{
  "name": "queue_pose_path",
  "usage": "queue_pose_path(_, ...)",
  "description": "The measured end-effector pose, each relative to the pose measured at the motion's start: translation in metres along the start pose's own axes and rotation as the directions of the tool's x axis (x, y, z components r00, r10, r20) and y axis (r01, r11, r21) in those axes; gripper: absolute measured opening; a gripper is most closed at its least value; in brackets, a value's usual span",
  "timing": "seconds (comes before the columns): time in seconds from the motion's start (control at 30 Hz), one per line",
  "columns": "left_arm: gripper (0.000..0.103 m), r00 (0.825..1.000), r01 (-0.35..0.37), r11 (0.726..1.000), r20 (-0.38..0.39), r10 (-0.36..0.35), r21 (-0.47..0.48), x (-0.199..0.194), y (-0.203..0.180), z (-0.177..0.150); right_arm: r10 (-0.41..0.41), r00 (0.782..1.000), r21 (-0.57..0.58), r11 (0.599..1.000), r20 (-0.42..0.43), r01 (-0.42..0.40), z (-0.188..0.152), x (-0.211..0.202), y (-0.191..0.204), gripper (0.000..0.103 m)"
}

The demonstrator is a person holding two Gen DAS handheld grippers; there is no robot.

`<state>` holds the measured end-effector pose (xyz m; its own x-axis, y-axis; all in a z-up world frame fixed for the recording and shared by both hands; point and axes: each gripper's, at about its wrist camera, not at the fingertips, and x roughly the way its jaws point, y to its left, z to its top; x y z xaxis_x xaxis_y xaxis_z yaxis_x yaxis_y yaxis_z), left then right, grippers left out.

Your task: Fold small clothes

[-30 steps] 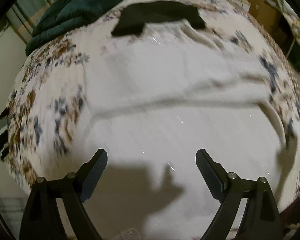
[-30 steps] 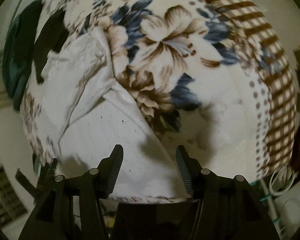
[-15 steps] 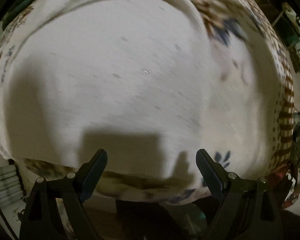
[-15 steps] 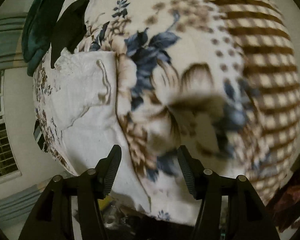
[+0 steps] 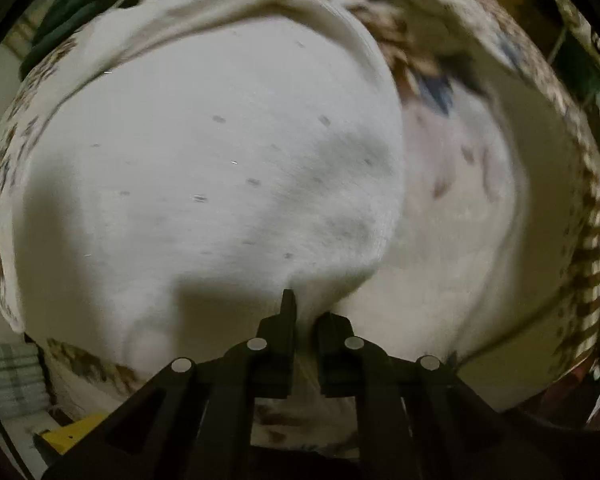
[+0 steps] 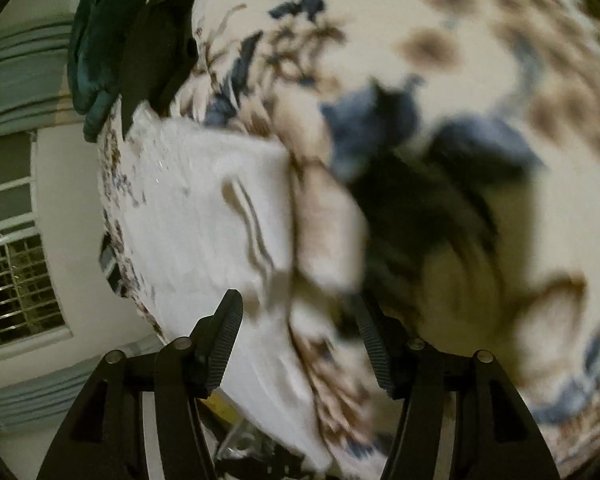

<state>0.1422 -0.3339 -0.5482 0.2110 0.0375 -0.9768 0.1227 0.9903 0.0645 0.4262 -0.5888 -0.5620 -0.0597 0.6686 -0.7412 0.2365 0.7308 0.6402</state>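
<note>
White garment [image 5: 220, 168] edge pinched by left claw [image 5: 304, 320]; floral bedspread [image 5: 480, 216] beyond.

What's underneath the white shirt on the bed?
The white shirt lies on a flowery bedspread, which shows all around it. Whatever is directly under the shirt is covered. The left gripper has its jaws pinched on the shirt's near edge.

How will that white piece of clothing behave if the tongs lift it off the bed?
Probably floppy: the white garment already lies in soft wrinkles on the flowered bedspread. It seems light and thin, since the left tongs have gathered its edge into a small pinch. It will likely drape and sag from that single point, perhaps dragging.
</note>
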Motion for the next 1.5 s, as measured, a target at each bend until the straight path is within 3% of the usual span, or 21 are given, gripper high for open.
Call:
queue_pose_path(0.3, 0.005, 0.998, 0.0, 0.995, 0.057, 0.006, -0.099, -0.062, 0.038, -0.001, 0.184, 0.983, 0.08, 0.98, -0.021, -0.182, 0.041, 0.048, 0.013, 0.068)
queue_pose_path(0.43, 0.005, 0.998, -0.004, 0.992, 0.064, 0.012, -0.125, -0.077, 0.048, -0.006, 0.187, 0.981, 0.056, 0.981, -0.054, -0.184, 0.038, 0.064, 0.025, 0.065)
queue_pose_path(0.47, 0.005, 0.998, -0.005, 0.991, 0.062, 0.013, -0.135, -0.079, 0.053, -0.004, 0.173, 0.983, 0.049, 0.984, -0.06, -0.17, 0.037, 0.067, 0.029, 0.057)
queue_pose_path(0.5, 0.005, 0.998, -0.001, 0.99, 0.062, 0.01, -0.141, -0.078, 0.057, -0.008, 0.153, 0.986, 0.044, 0.988, -0.059, -0.15, 0.036, 0.068, 0.032, 0.03)
queue_pose_path(0.53, 0.005, 0.998, 0.008, 0.988, 0.064, 0.002, -0.156, -0.081, 0.065, -0.007, 0.135, 0.989, 0.038, 0.99, -0.059, -0.133, 0.035, 0.07, 0.038, 0.021)
queue_pose_path(0.6, 0.005, 0.997, 0.019, 0.984, 0.072, -0.006, -0.179, -0.084, 0.074, -0.005, 0.092, 0.995, 0.025, 0.996, -0.041, -0.091, 0.032, 0.066, 0.053, 0.017)
queue_pose_path(0.8, 0.005, 0.992, 0.069, 0.958, 0.12, -0.037, -0.278, -0.104, 0.136, -0.009, -0.004, 1.0, -0.083, 0.997, -0.008, 0.003, 0.024, 0.044, 0.138, 0.015)
queue_pose_path(0.97, 0.005, 0.986, 0.126, 0.912, 0.15, -0.073, -0.389, -0.104, 0.206, -0.018, -0.092, 0.996, -0.151, 0.984, 0.013, 0.093, 0.023, 0.051, 0.233, 0.015)
queue_pose_path(1.17, 0.005, 0.976, 0.197, 0.818, 0.187, -0.112, -0.54, -0.096, 0.299, -0.028, -0.243, 0.969, -0.194, 0.95, 0.032, 0.245, 0.022, 0.127, 0.344, 0.015)
queue_pose_path(1.37, 0.005, 0.97, 0.236, 0.764, 0.188, -0.151, -0.601, -0.064, 0.373, -0.049, -0.369, 0.929, -0.267, 0.892, 0.035, 0.365, 0.031, 0.236, 0.434, 0.015)
queue_pose_path(1.5, 0.005, 0.966, 0.259, 0.74, 0.163, -0.202, -0.621, -0.027, 0.409, -0.066, -0.473, 0.88, -0.322, 0.828, 0.039, 0.459, 0.029, 0.318, 0.482, 0.015)
